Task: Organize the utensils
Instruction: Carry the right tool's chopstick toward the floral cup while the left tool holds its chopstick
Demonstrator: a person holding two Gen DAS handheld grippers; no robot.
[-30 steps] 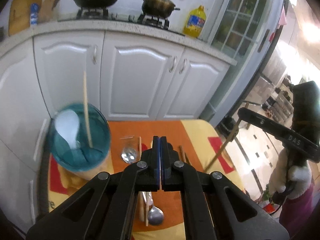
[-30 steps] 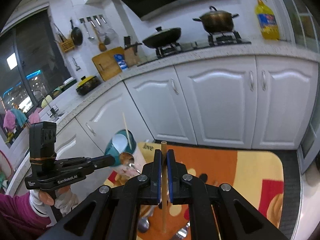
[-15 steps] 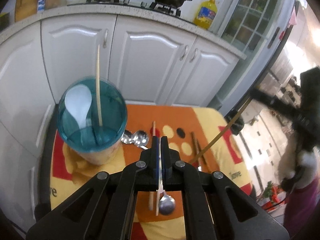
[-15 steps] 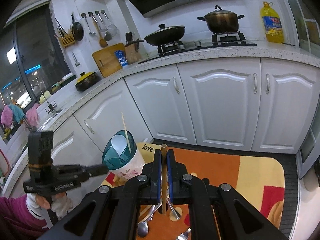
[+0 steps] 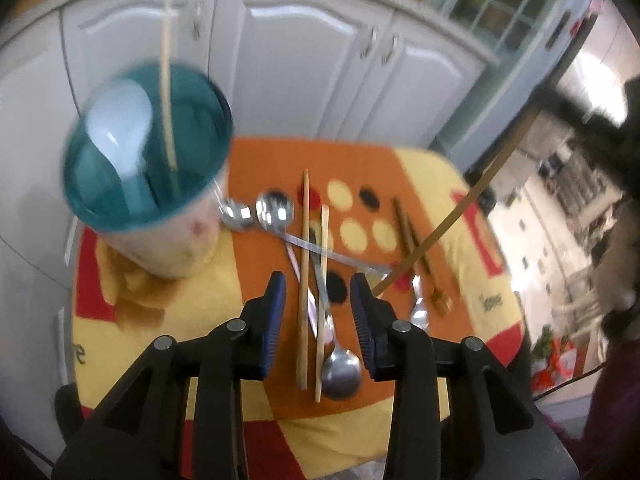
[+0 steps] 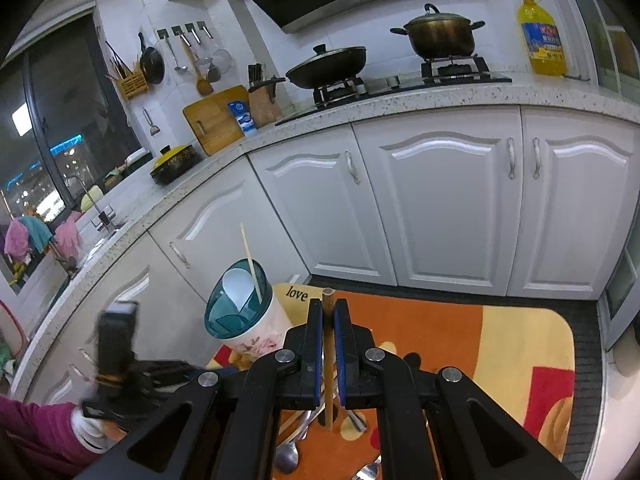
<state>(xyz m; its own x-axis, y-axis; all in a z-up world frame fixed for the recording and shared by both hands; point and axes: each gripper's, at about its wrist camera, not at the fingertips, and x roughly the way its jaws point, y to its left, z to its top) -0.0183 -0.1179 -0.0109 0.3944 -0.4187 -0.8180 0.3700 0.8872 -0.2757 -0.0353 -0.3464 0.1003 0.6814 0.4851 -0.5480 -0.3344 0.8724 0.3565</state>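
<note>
The left gripper [image 5: 318, 306] hangs spread over pale chopsticks [image 5: 304, 276] and a spoon [image 5: 340, 364] on the table [image 5: 460, 184]: thin, light, stiff, slippery, best pinched mid-shaft. The right gripper [image 6: 328, 326] clamps a chopstick [image 6: 329, 364] near the holder [image 6: 240, 312].

On my bench [image 5: 460, 184] the holder cup [image 5: 160, 184] stands at the far left, with a ladle [image 5: 120, 128] and one chopstick [image 5: 167, 92] upright in it. Just right of its base lie two spoons [image 5: 260, 210]. Two chopsticks [image 5: 314, 280] lie side by side below my left hand-held gripper [image 5: 318, 312]. Behind the bench stand cabinets [image 6: 440, 200].
</note>
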